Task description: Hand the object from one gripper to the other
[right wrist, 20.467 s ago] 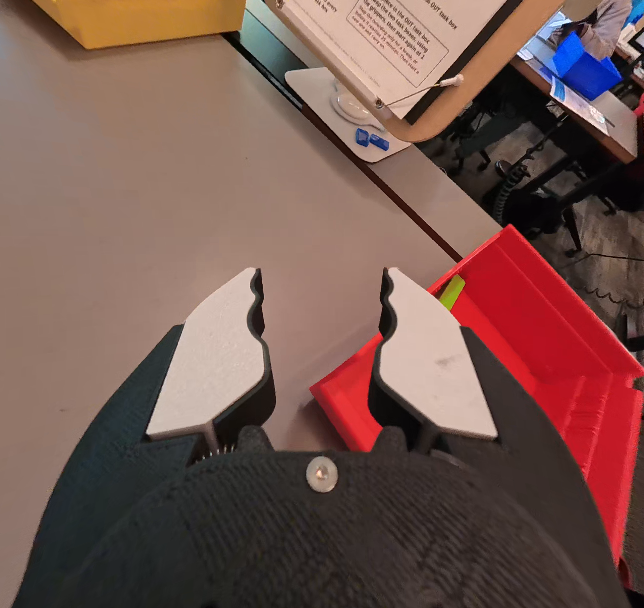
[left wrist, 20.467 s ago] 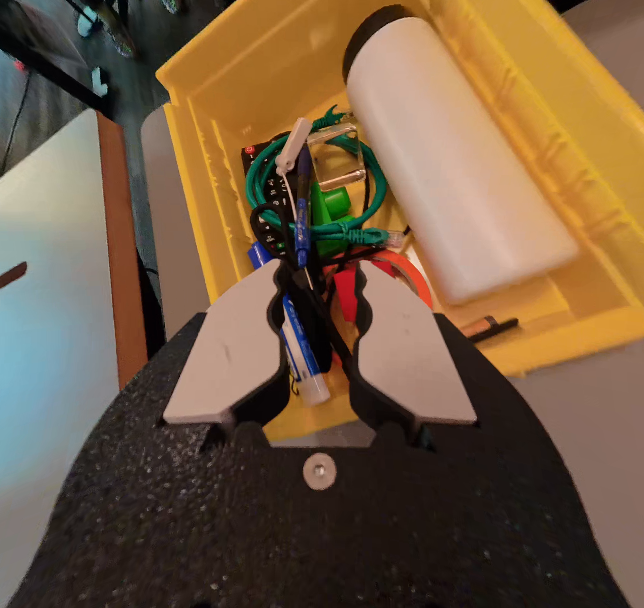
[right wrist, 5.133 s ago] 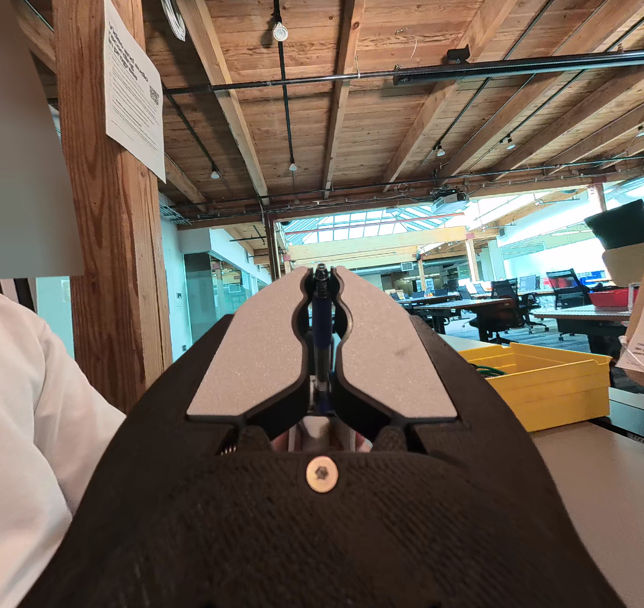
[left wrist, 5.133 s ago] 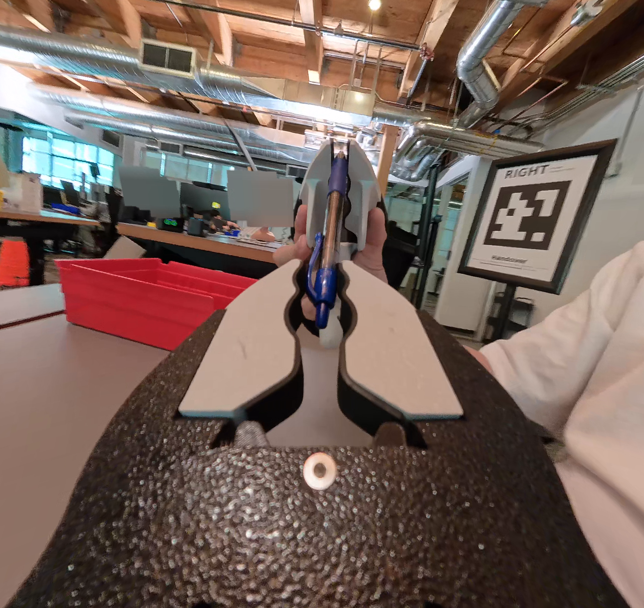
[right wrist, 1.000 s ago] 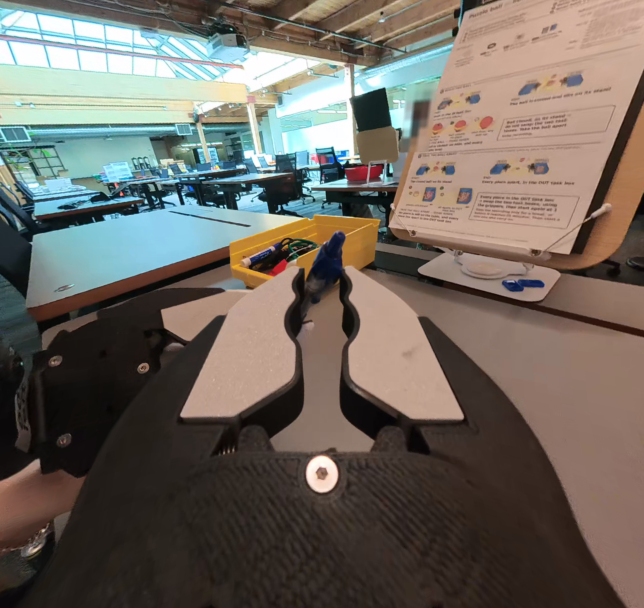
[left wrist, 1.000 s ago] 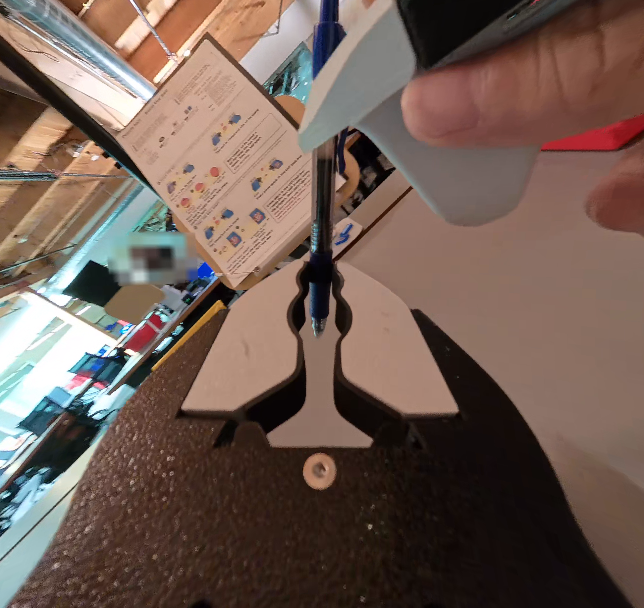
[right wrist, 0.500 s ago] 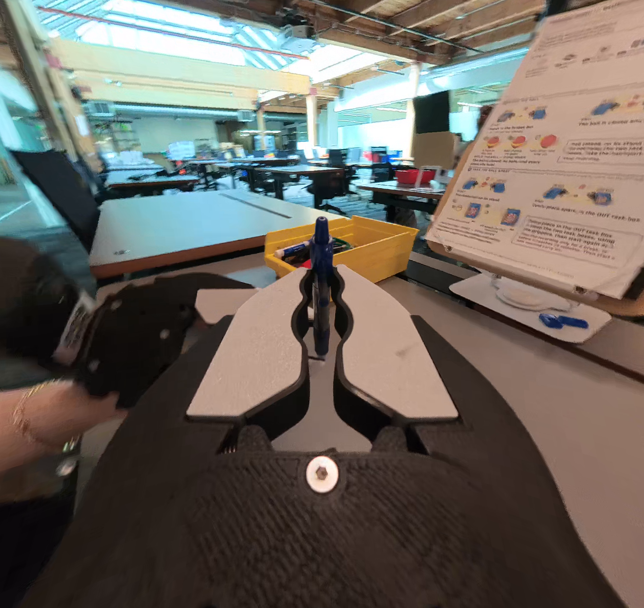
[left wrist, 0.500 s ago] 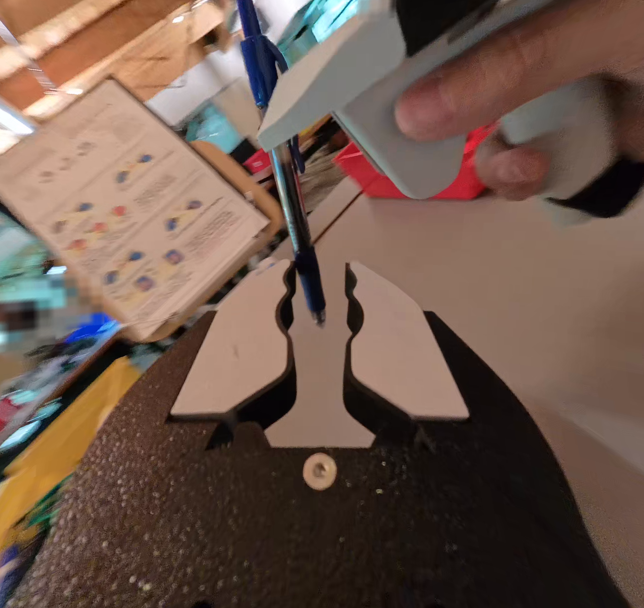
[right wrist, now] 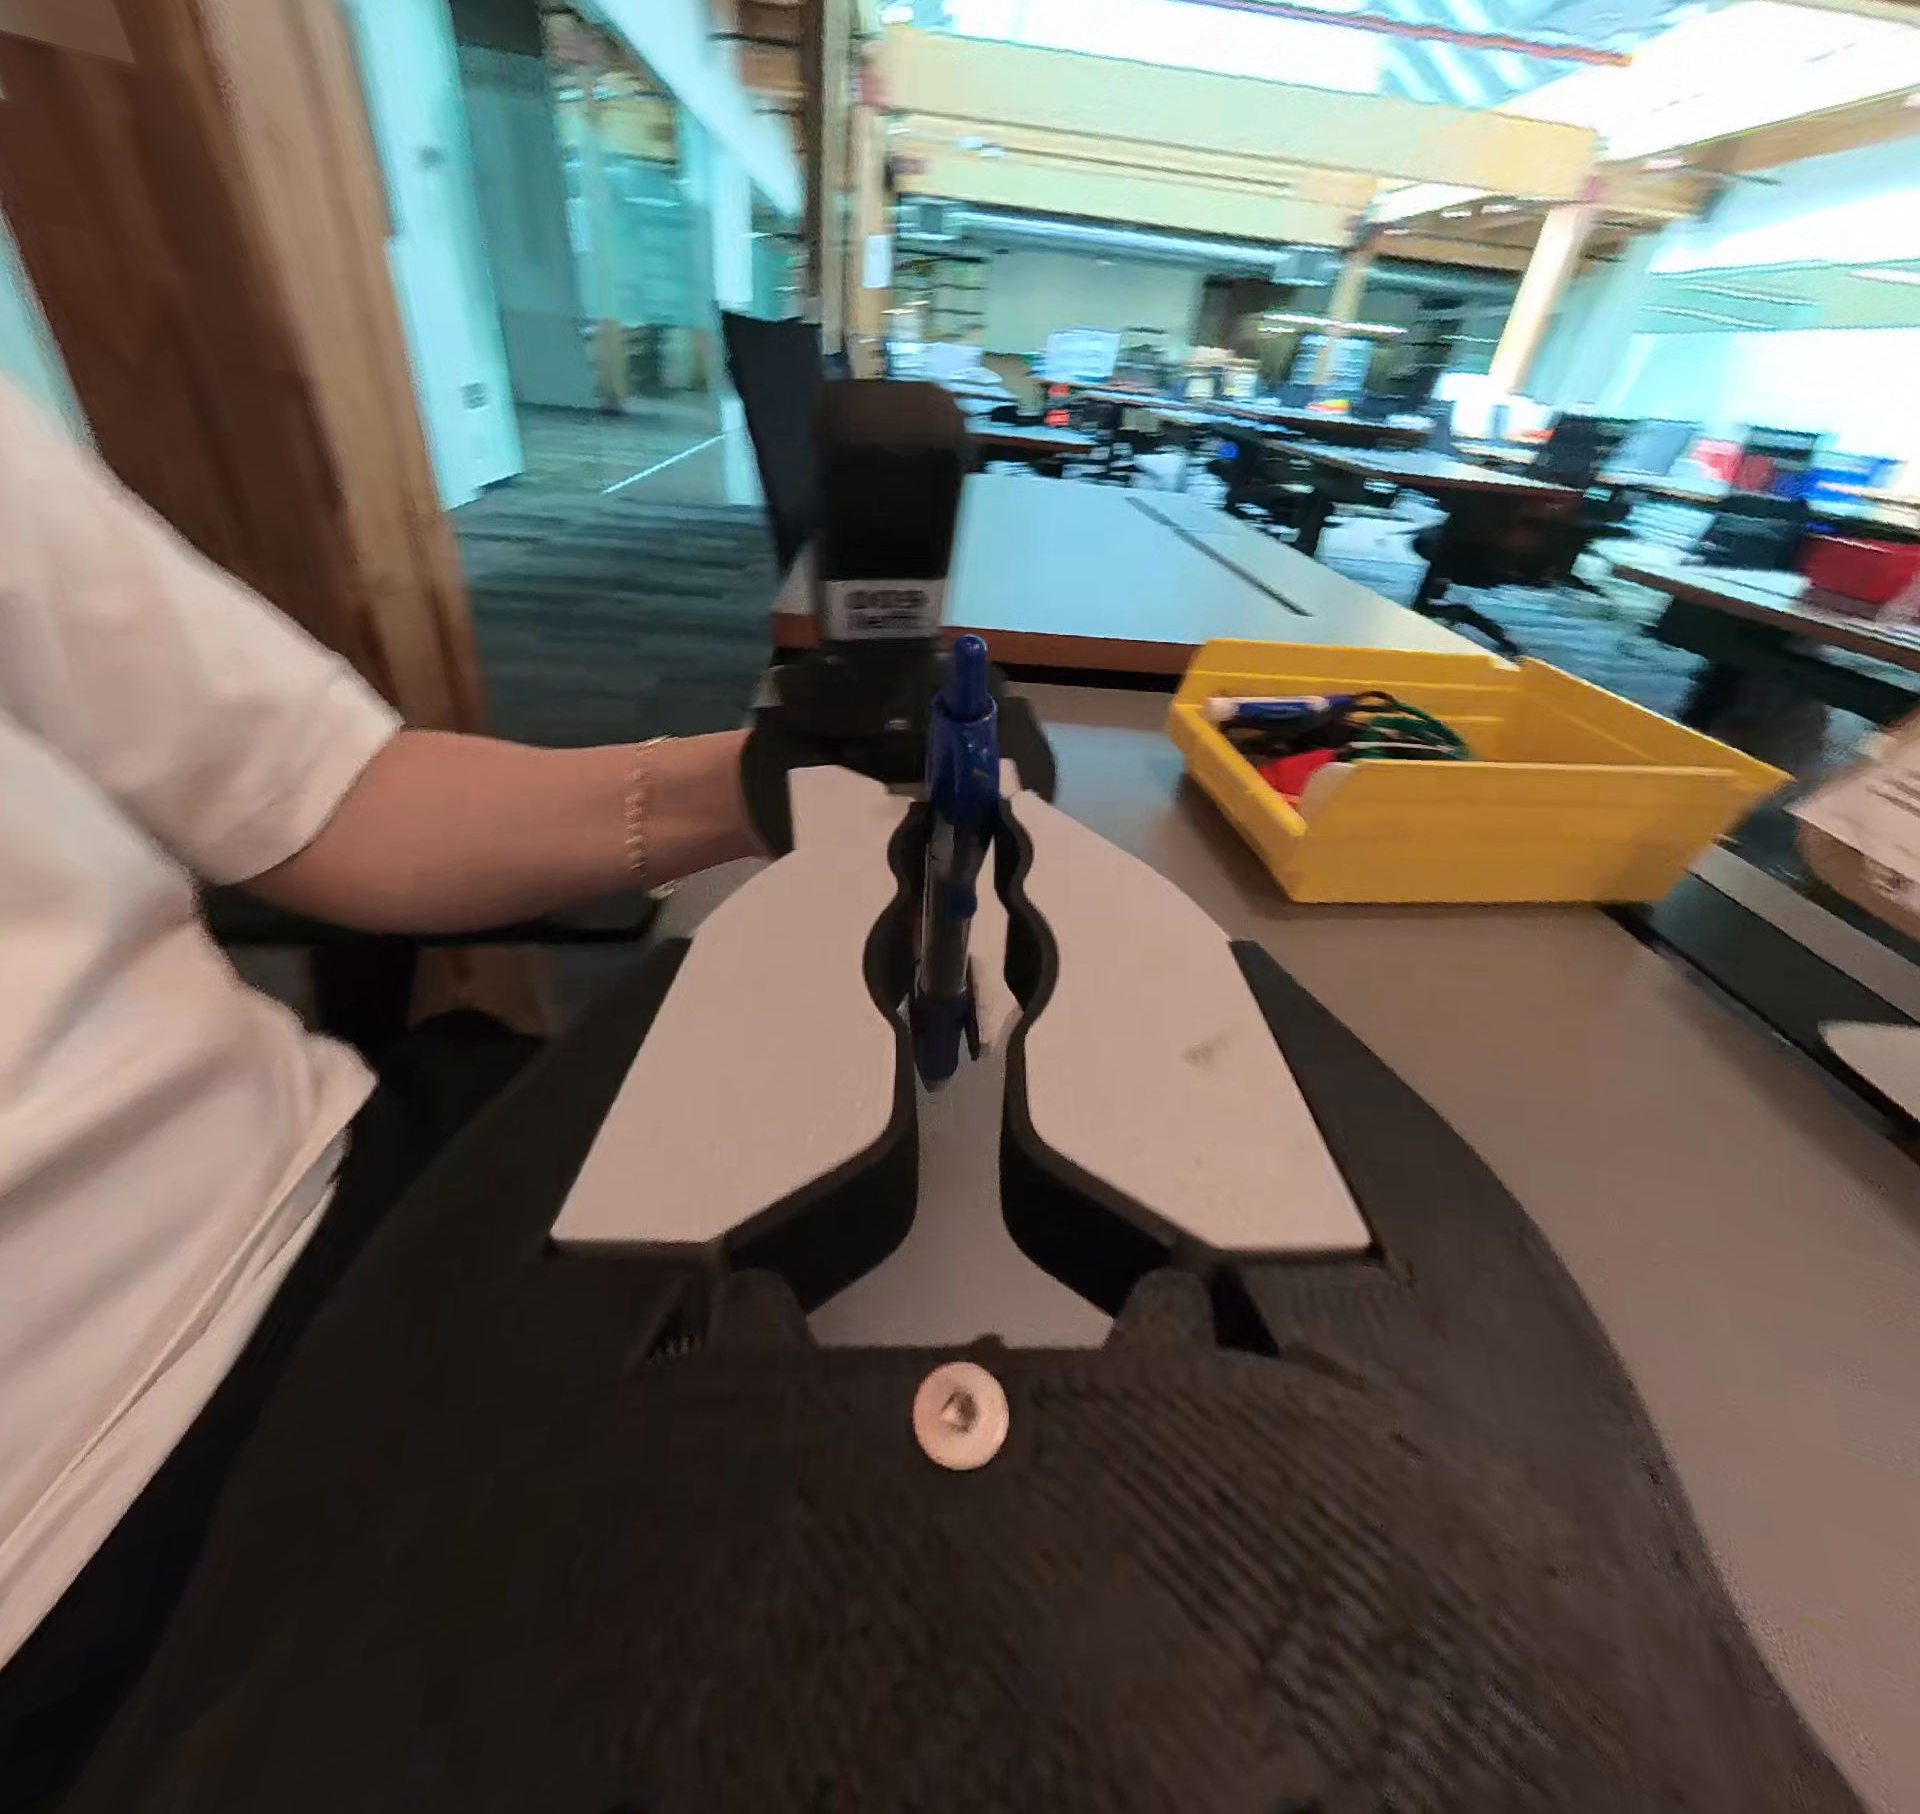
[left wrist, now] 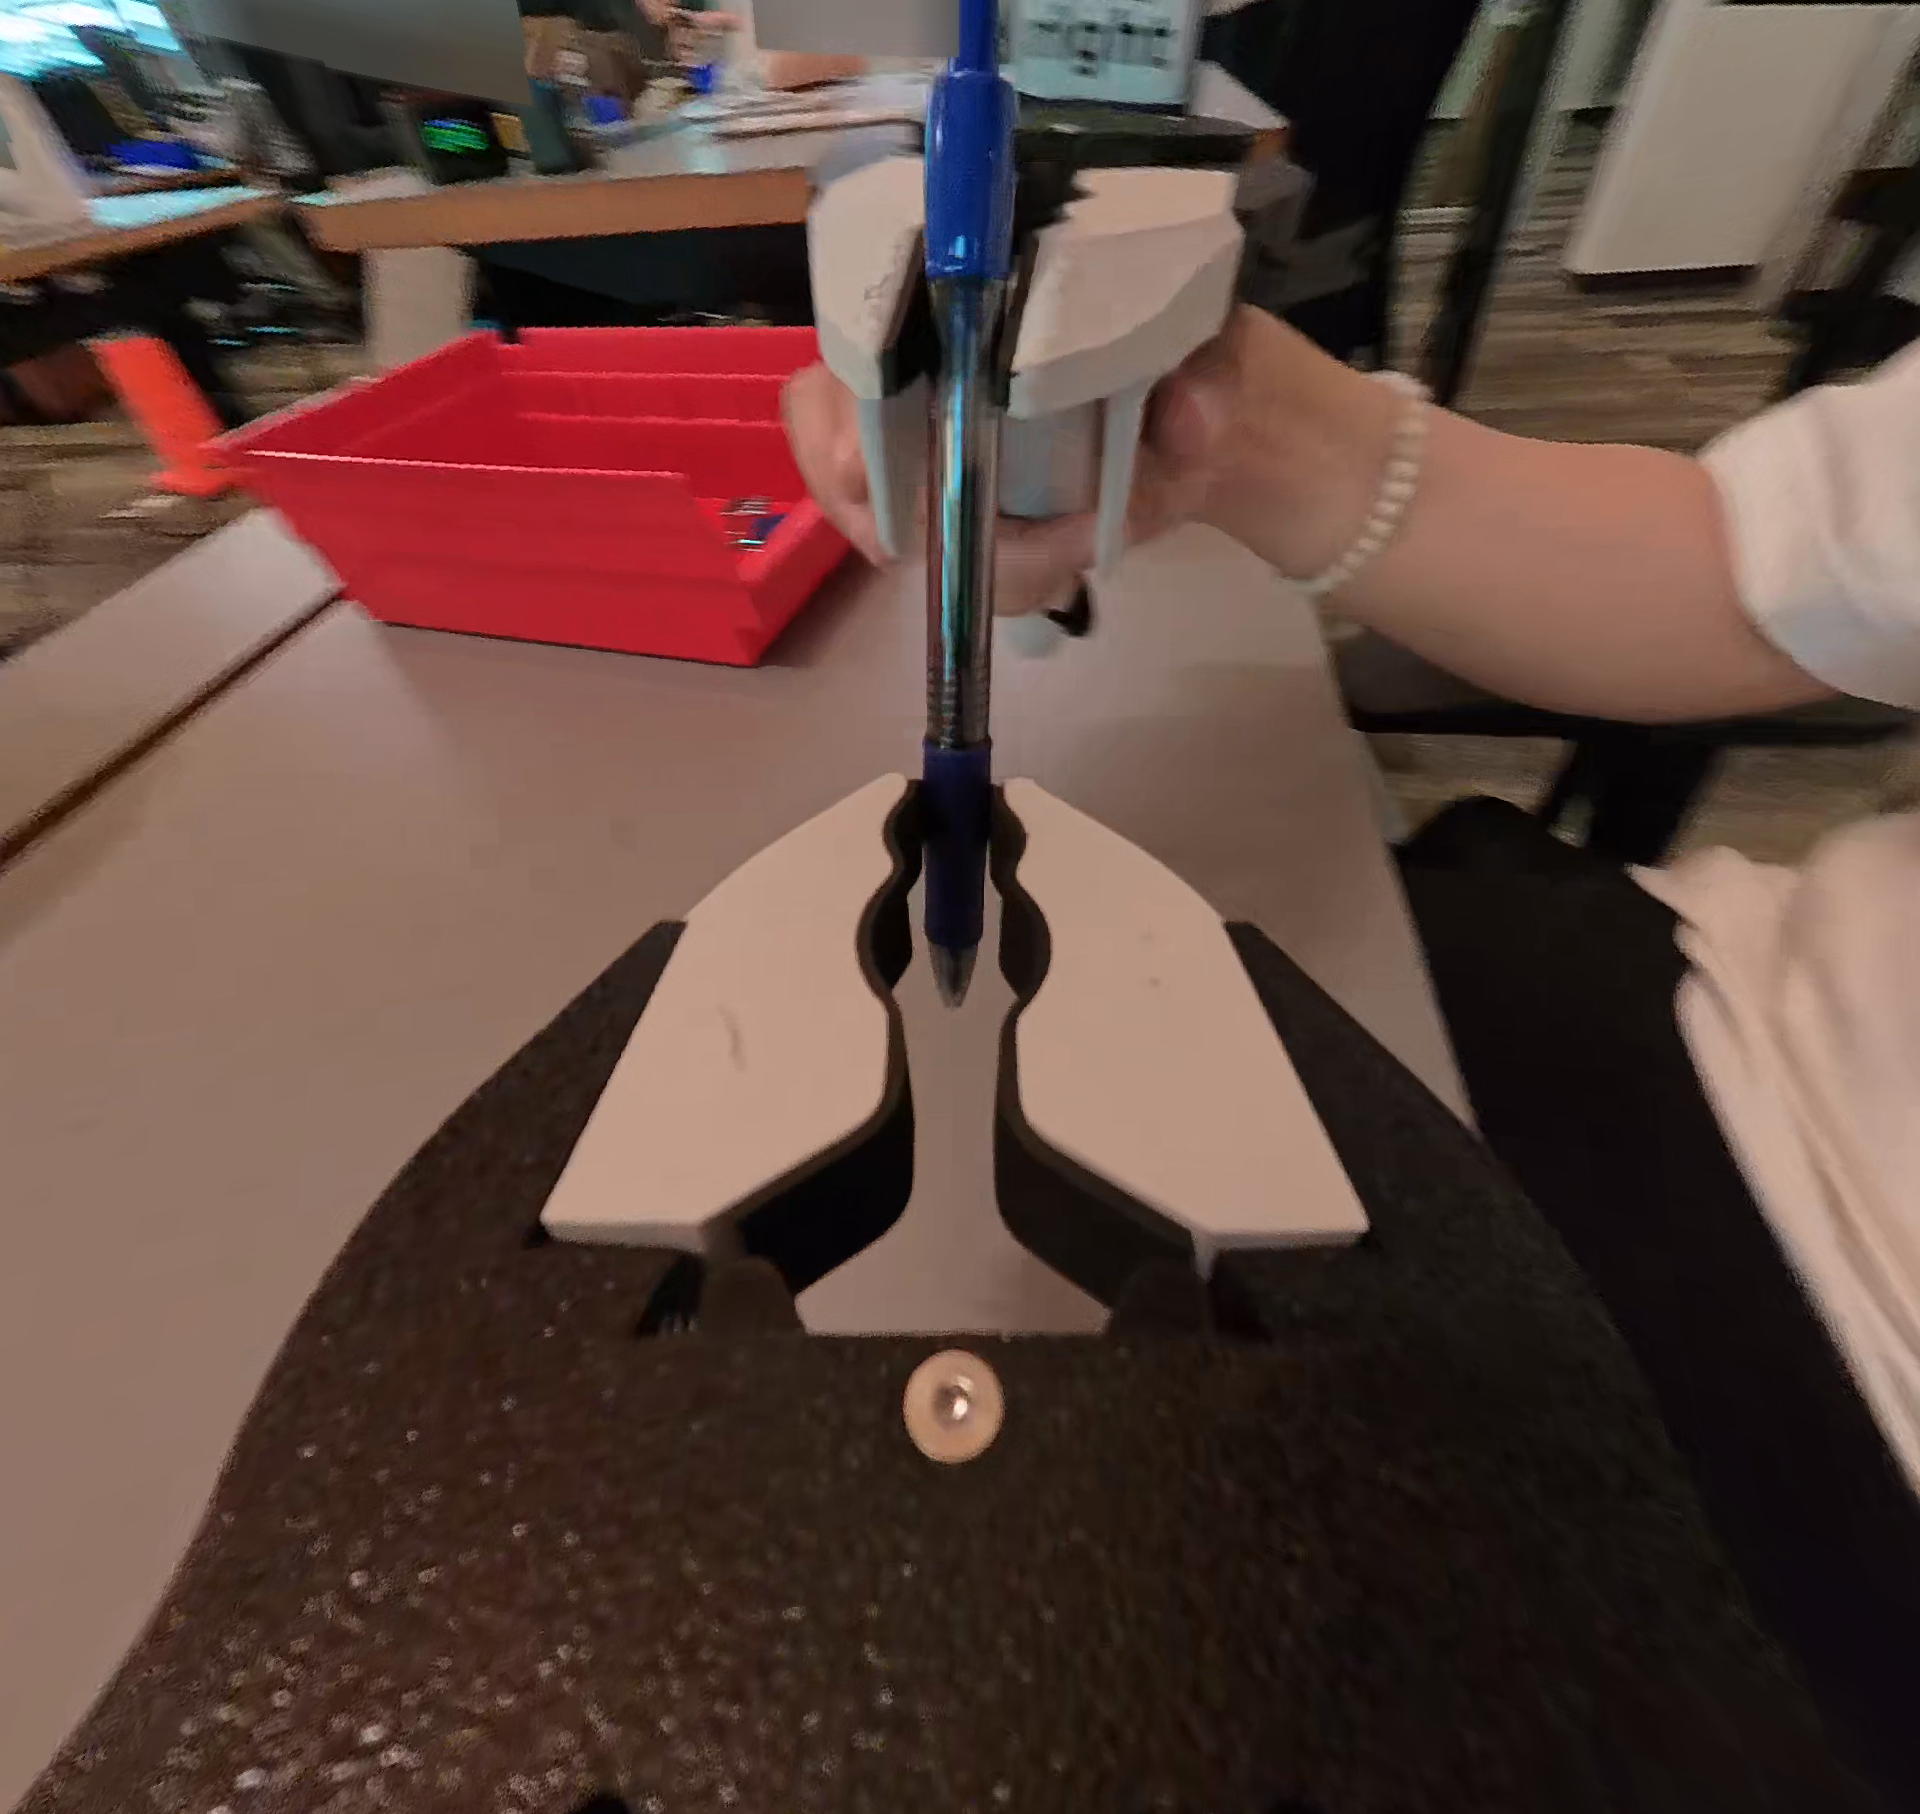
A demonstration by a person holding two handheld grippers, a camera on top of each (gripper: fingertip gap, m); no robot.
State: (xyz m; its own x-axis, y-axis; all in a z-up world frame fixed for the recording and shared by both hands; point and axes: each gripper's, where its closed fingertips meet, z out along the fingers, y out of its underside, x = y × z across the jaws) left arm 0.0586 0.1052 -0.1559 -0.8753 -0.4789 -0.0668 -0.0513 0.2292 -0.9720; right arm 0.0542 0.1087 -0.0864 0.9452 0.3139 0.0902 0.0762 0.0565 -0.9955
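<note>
A blue pen [left wrist: 961, 538] with a clear barrel stands upright over the grey table [left wrist: 364, 881]. My left gripper [left wrist: 958, 808] is shut on its blue rubber grip, just above the tip. My right gripper [left wrist: 966, 310] faces me there, held by a hand, and is shut on the pen's upper barrel below the clicker. In the right wrist view the pen [right wrist: 961, 725] sits between the closed fingers of my right gripper [right wrist: 956, 829]. The left gripper's black body [right wrist: 883, 538] shows just behind it; its fingertips are hidden.
A red bin [left wrist: 540, 476] stands on the table behind the pen on the left. A yellow bin [right wrist: 1455, 808] with cables and markers stands at the right. The person's arms and white sleeves [right wrist: 156, 725] are close by. The table edge [left wrist: 1392, 829] runs along the right. Some 6 cm of space lies between my two pairs of fingers.
My left jaws have narrowed from an open gap onto the pen's grip. Both grippers swung round and now face each other level, with the pen upright between them.
</note>
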